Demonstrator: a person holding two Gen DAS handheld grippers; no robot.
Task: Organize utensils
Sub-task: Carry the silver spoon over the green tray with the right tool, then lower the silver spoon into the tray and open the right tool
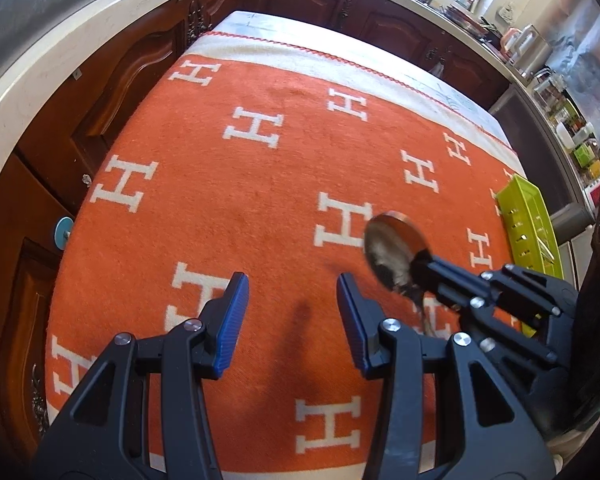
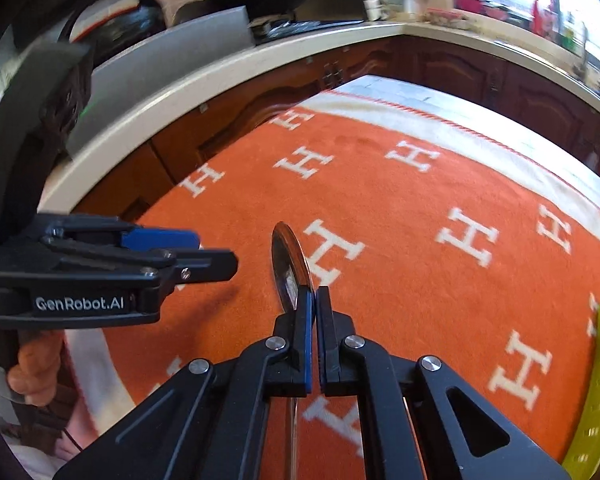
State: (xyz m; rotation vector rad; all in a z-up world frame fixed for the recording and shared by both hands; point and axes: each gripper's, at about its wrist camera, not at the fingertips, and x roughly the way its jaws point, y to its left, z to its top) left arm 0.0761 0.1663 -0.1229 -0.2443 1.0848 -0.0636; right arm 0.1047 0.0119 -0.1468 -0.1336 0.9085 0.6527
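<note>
"GenRobot.AI" is printed on the left tongs [image 2: 204, 248], which stand released over the orange cloth [image 1: 260, 184] patterned with white H letters. The right tongs [image 2: 314, 296] are clenched on a spoon [image 2: 288, 264], lifted near the bench's right edge beside the green tray [image 1: 528, 224]; its handle is mostly hidden.

Both wrist views look steeply down, sharing the orange cloth [image 1: 260, 200].
</note>
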